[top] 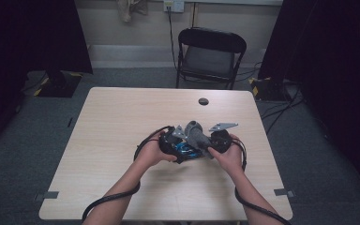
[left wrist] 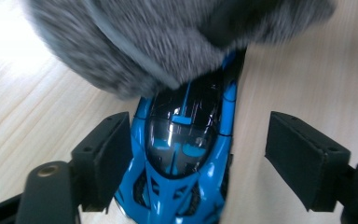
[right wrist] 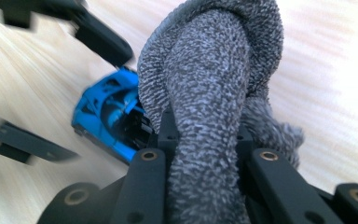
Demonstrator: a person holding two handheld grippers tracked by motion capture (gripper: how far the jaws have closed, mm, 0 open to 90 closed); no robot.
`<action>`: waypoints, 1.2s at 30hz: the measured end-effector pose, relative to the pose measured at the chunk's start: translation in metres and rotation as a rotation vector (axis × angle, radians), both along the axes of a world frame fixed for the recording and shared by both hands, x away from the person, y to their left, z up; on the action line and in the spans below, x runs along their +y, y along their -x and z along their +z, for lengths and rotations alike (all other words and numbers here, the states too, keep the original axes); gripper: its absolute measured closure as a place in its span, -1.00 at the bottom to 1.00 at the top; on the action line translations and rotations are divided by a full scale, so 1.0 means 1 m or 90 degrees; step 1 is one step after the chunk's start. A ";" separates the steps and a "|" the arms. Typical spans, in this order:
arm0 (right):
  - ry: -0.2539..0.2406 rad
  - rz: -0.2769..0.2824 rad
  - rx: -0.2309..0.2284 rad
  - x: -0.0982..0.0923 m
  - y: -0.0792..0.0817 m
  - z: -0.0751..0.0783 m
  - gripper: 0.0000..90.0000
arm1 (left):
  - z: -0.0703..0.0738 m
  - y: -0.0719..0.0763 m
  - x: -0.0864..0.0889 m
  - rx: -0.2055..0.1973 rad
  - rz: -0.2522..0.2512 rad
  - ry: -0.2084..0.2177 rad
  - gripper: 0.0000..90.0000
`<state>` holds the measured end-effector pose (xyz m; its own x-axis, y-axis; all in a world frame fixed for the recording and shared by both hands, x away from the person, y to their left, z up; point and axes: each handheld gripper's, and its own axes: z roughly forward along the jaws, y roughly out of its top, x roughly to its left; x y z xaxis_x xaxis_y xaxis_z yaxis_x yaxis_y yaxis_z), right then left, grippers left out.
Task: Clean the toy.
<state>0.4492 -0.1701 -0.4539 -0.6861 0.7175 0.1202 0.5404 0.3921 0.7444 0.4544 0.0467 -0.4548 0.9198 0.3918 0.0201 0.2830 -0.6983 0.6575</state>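
Item: small glossy blue-and-black toy car [left wrist: 182, 154], plastic, on the pale wood-grain table [top: 122, 122], near its middle on my side. In the left gripper view it lay nose toward me between my jaws.

Item: grey fuzzy terry cloth [right wrist: 209, 116], bunched into a thick roll, draped over the car's far end.

Left gripper [left wrist: 200, 158]: jaws stood wide on either side of the car, pads clear of its flanks, nothing gripped.

Right gripper [right wrist: 205, 154]: jaws pinched tight on the grey cloth, the roll rising out between them.

Handling note, my judgement: the step was wiping the car. To do it well I needed the left jaws closed squarely on the car's sides, low on the body, before the cloth dragged across it; otherwise the slick shell would slide on the table. Short strokes, cloth kept bunched.
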 end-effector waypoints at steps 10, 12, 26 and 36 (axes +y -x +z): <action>-0.020 -0.065 0.020 -0.038 -0.002 -0.011 0.65 | -0.018 -0.015 -0.027 0.006 -0.048 0.014 -0.63; -0.045 -0.074 0.027 -0.042 -0.001 -0.017 0.65 | -0.018 -0.017 -0.032 0.011 -0.044 0.019 -0.60; -0.059 -0.093 0.013 -0.045 -0.001 -0.017 0.64 | -0.018 -0.022 -0.041 0.009 -0.033 -0.027 -0.67; -0.055 -0.121 0.036 -0.060 -0.001 -0.028 0.64 | -0.035 -0.026 -0.052 0.018 -0.036 -0.013 -0.71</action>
